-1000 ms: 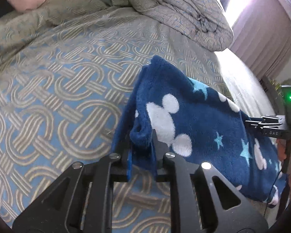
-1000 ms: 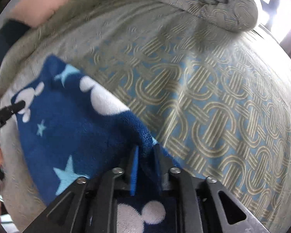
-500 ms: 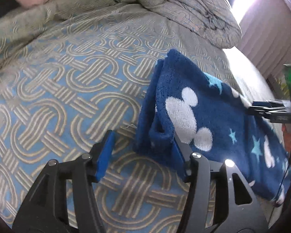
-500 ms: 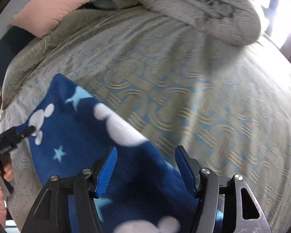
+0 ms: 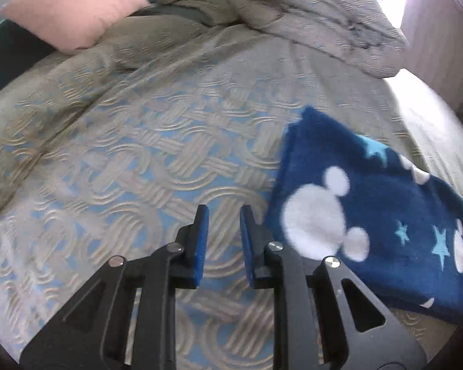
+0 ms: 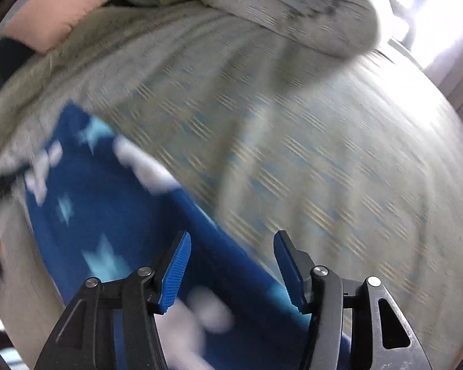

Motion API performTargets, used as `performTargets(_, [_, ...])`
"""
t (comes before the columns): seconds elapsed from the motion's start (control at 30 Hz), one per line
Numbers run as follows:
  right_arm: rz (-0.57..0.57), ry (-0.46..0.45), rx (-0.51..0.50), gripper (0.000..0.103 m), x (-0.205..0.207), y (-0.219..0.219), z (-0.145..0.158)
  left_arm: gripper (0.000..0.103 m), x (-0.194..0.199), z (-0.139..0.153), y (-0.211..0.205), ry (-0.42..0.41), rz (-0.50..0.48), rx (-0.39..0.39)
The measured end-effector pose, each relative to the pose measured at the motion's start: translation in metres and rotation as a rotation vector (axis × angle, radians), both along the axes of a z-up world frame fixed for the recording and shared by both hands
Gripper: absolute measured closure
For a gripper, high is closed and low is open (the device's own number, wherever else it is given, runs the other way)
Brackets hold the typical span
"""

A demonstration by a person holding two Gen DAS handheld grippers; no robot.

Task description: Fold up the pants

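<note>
The pants [image 5: 370, 212] are dark blue fleece with white mouse heads and light blue stars. They lie folded flat on the patterned bedspread [image 5: 157, 154]. In the left wrist view they lie to the right of my left gripper [image 5: 223, 215], which is empty, apart from the fabric, with a narrow gap between its blue pads. In the right wrist view, which is blurred by motion, the pants [image 6: 108, 222] lie at lower left. My right gripper [image 6: 231, 240] is wide open and empty above their edge.
A pink pillow [image 5: 74, 9] lies at the head of the bed. A bunched grey duvet [image 5: 318, 15] sits at the far right by the bright window. The bed's edge runs along the right of the pants.
Both grippers let go of the pants and pulled back. The left gripper opened, moved left off the fabric, and has since narrowed. The right gripper opened wide and is moving.
</note>
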State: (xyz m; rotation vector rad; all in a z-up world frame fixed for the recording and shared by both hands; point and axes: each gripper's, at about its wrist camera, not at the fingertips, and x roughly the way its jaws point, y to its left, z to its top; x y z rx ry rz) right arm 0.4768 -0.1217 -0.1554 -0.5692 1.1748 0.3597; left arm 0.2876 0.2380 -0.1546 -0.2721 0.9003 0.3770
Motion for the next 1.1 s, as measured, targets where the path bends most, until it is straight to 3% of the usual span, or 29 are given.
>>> performTargets(0.1, [-0.113, 0.018, -0.009, 0.046, -0.023, -0.083, 0.012, 0.081, -0.014, 0.023, -0.018, -0.084, -0.065, -0.120])
performTargets(0.23, [-0.307, 0.061, 0.086, 0.046, -0.030, -0.163, 0.004, 0.081, -0.008, 0.047, -0.095, -0.142, -0.285, -0.139])
performTargets(0.3, [-0.418, 0.004, 0.013, 0.046, -0.023, -0.182, -0.011, 0.079, 0.001, 0.044, -0.142, -0.119, -0.414, -0.174])
performTargets(0.33, [-0.440, -0.008, 0.005, 0.041, -0.016, -0.190, -0.024, 0.077, 0.006, 0.038, -0.164, -0.091, -0.456, -0.177])
performTargets(0.43, [-0.525, -0.047, 0.092, 0.033, -0.005, -0.202, -0.028, 0.075, 0.019, 0.012, -0.213, 0.011, -0.544, -0.111])
performTargets(0.5, [-0.576, -0.050, 0.108, 0.035, -0.006, -0.208, -0.017, 0.075, 0.028, -0.014, -0.231, 0.113, -0.535, -0.013])
performTargets(0.6, [-0.518, -0.056, 0.174, 0.037, -0.034, -0.216, 0.017, 0.075, 0.023, -0.014, -0.229, 0.082, -0.516, -0.021])
performTargets(0.73, [-0.411, -0.007, 0.255, 0.036, -0.107, -0.236, 0.053, 0.075, 0.017, 0.005, -0.234, 0.054, -0.515, -0.060])
performTargets(0.83, [-0.406, 0.009, 0.250, 0.036, -0.147, -0.252, 0.052, 0.067, 0.008, 0.020, -0.244, 0.007, -0.521, -0.006])
performTargets(0.9, [-0.459, 0.026, 0.193, 0.036, -0.152, -0.266, 0.032, 0.055, 0.004, 0.023, -0.234, 0.011, -0.449, -0.001])
performTargets(1.0, [-0.596, 0.092, 0.069, 0.036, -0.145, -0.290, -0.009, 0.055, -0.012, 0.017, -0.199, 0.021, -0.333, -0.070])
performTargets(1.1, [-0.619, 0.044, 0.123, 0.036, -0.145, -0.287, 0.007, 0.054, -0.029, 0.007, -0.146, 0.012, -0.195, -0.143])
